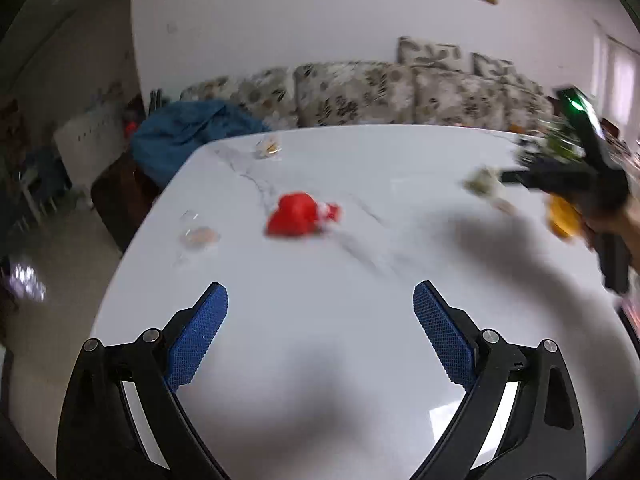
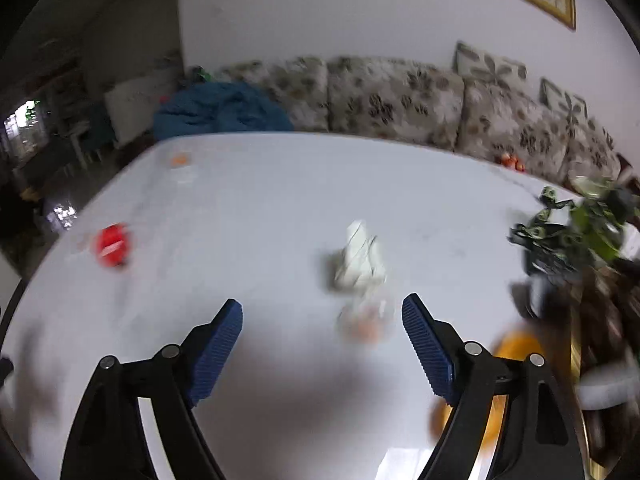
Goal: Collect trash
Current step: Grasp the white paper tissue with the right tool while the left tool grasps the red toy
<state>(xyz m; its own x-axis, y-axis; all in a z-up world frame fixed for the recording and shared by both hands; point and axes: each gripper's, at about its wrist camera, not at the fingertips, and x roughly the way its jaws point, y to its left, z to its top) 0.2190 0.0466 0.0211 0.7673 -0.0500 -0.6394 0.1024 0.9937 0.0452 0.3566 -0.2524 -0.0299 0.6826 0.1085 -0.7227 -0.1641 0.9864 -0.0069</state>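
white table [image 1: 320, 168], scattered wrappers, empty tools

Several pieces of trash lie scattered, well apart, on a white marble-look table [image 1: 320, 340]. A crumpled red wrapper [image 1: 298, 216] sits near the centre. A clear wrapper [image 1: 198, 236] lies at its nine o'clock, another [image 1: 269, 147] at its twelve. A crumpled white paper wad [image 2: 358, 258] rests at its three o'clock, with what may be a clear, orange-tinted wrapper [image 2: 364, 322] just beside it, blurred.

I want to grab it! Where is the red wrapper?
The red wrapper lies mid-table in the left wrist view, ahead of the open left claw, with clear wrappers to its left.
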